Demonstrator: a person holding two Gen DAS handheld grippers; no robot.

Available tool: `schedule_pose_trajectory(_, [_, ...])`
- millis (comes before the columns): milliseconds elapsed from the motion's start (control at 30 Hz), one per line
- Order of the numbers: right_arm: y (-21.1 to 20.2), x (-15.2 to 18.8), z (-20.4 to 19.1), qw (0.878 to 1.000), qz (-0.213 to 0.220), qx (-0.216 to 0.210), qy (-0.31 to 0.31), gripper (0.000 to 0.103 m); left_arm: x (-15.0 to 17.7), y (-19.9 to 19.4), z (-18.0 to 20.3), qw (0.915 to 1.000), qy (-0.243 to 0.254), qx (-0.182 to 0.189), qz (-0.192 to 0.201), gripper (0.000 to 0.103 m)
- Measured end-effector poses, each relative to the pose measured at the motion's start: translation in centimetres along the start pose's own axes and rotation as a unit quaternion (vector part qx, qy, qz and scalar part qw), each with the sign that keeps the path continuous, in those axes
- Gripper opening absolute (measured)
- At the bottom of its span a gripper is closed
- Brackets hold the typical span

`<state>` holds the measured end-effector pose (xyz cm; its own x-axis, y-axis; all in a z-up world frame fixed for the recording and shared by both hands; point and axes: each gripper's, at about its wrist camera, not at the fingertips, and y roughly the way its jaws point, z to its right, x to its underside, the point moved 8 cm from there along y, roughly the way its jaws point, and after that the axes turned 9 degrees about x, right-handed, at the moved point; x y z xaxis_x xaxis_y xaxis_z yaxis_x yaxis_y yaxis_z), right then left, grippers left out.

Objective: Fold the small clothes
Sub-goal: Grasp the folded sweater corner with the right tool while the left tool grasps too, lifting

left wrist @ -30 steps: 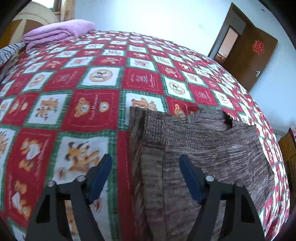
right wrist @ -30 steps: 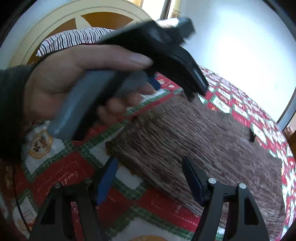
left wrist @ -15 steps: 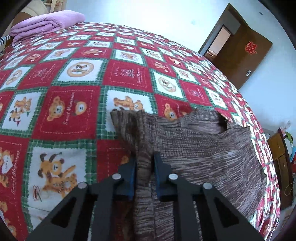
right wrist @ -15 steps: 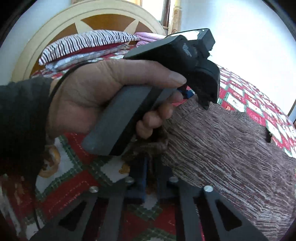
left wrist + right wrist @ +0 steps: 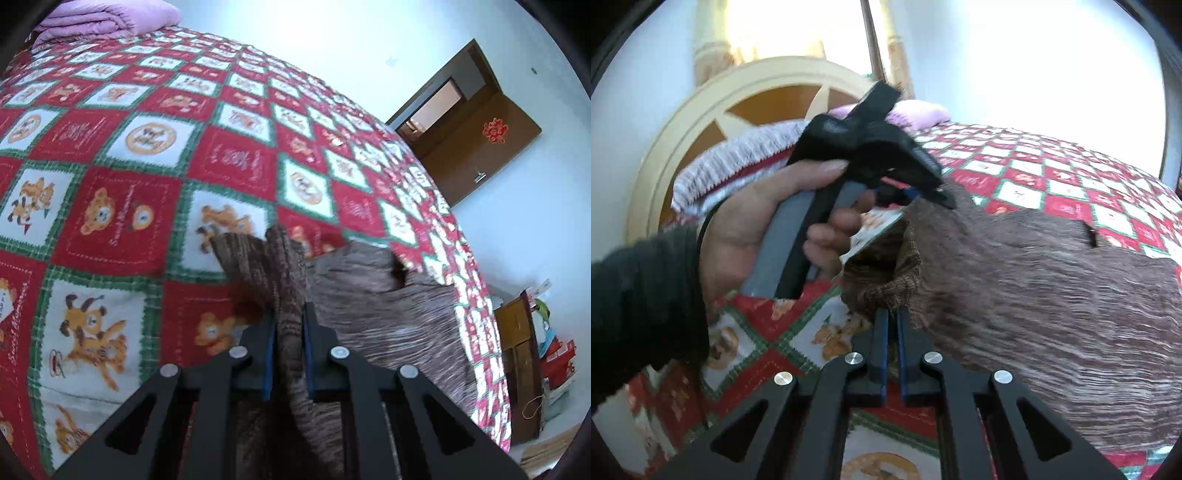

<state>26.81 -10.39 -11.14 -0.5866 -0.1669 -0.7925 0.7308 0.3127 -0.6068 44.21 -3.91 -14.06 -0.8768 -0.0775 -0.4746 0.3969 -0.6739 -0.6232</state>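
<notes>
I run both grippers on one edge of the brown knit sweater (image 5: 388, 317), which lies on the teddy-bear quilt (image 5: 110, 206). Left gripper (image 5: 289, 325): pinching a raised ridge of knit, fabric filling the gap. Right gripper (image 5: 891, 321): pressed onto the bunched hem corner (image 5: 886, 280). Sweater body spreads fwd and to the right of both; long axis runs away from the fingers, neckline (image 5: 400, 273) at the far end. Est. next move: carry held edge rightward across body.
</notes>
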Motion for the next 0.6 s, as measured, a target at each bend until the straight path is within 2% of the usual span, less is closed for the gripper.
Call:
schedule_pose_trajectory(267, [-3.5, -1.4, 5.3, 0.998, 0.031, 0.010, 0.056, 0.004, -1.0, 0.1, 4.9, 0.9996, 0.012, 0.019, 0.016, 0.012])
schedule_pose_trajectory(600, [-6.8, -1.1, 12.7, 0.991, 0.042, 0.010, 0.124, 0.003, -1.5, 3.3, 10.0, 0.9991, 0.023, 0.034, 0.014, 0.012])
